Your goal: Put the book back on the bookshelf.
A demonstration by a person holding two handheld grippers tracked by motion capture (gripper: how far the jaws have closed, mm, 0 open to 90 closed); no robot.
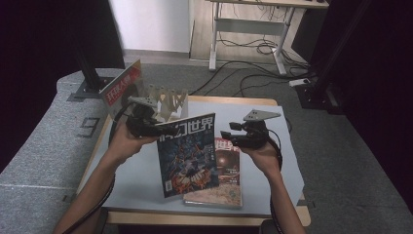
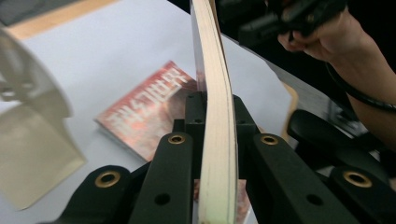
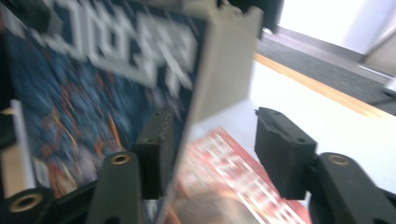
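While the blue magazine (image 1: 187, 155) is held upright above the table (image 1: 141, 175) in the high view, its top left corner is pinched by the left gripper (image 1: 153, 127), and the right gripper (image 1: 226, 134) is kept just beside its right edge. A red magazine (image 1: 221, 180) is seen lying flat below both.

In the left gripper view, the page edge (image 2: 217, 140) is squeezed tight between the jaws. It is bent a little, so it is judged thin, light and floppy.

In the right gripper view, which is blurred, the jaws are spread and the cover edge seems to be touched by one pad (image 3: 154, 154) only. A hold near the spine would likely be firmer.
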